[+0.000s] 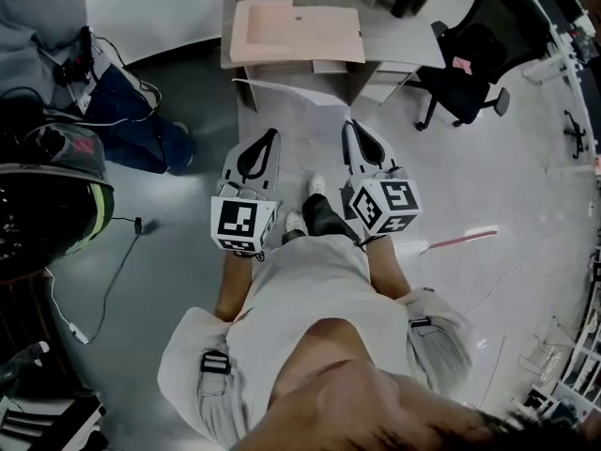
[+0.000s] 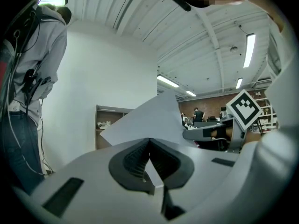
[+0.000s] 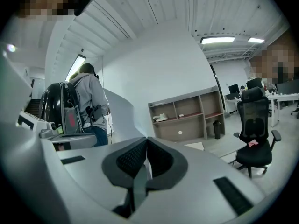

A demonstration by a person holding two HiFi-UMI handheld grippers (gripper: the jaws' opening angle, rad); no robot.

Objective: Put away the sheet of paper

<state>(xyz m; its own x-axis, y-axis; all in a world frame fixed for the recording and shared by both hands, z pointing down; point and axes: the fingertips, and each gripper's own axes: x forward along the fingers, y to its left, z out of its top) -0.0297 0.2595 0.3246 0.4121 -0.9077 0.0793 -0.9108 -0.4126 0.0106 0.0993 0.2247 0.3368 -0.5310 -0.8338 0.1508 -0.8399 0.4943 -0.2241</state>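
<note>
The person holds the sheet of paper (image 1: 282, 92) out in front of the body, low over the grey floor (image 1: 188, 242), with one gripper at each near corner. The left gripper (image 1: 271, 137) is clenched on the sheet's left side; in the left gripper view its dark ribbed pads (image 2: 135, 160) meet on the paper, which rises beyond them as a pale sheet. The right gripper (image 1: 350, 128) is likewise closed on the sheet's right side, and in the right gripper view the paper curves away to the left past its pinched jaws. Both grippers point roughly level towards a desk (image 1: 394, 40) at the far side, which carries a pinkish board (image 1: 296, 31). A black office chair (image 1: 467, 59) stands to the desk's right. Another person in a grey hoodie (image 1: 42, 17) stands at the far left.
</note>
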